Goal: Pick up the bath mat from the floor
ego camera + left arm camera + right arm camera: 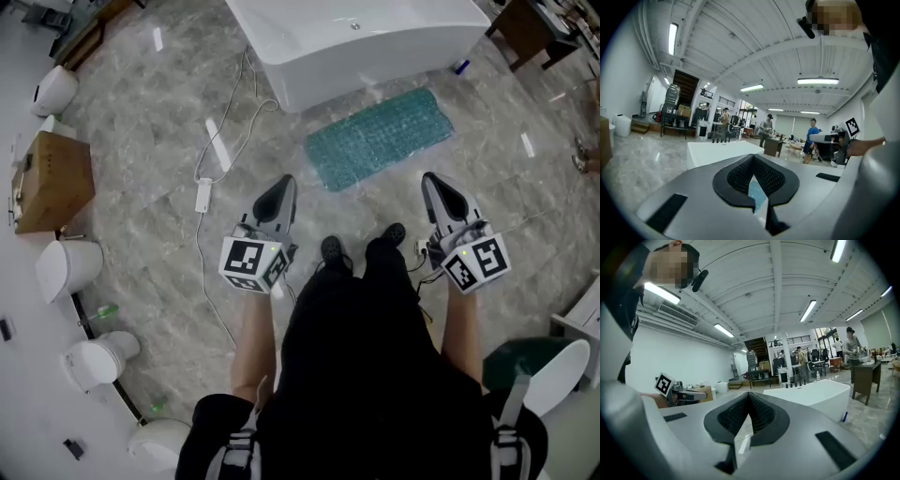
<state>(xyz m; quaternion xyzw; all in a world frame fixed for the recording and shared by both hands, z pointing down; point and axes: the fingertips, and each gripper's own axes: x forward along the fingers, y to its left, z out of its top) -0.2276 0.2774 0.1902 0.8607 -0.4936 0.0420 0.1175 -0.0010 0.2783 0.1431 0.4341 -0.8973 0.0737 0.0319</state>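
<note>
A teal bath mat [380, 137] lies flat on the marble floor beside the white bathtub [366, 42], ahead of me. My left gripper [284, 184] is held at waist height, short of the mat's near left corner, its jaws shut with nothing in them. My right gripper [432, 180] hangs level with it on the other side, near the mat's right end, jaws also shut and empty. In the left gripper view a sliver of the teal mat [757, 194] shows through the small gap behind the closed tips [753, 157]. The right gripper view shows its closed tips [749, 395] and the tub [813, 397].
A white cable with a power adapter [203, 194] runs across the floor left of the grippers. Several toilets [68, 267] and a cardboard box [52, 181] line the left wall. A toilet lid [557, 375] stands at my right. People stand far off in the hall [812, 137].
</note>
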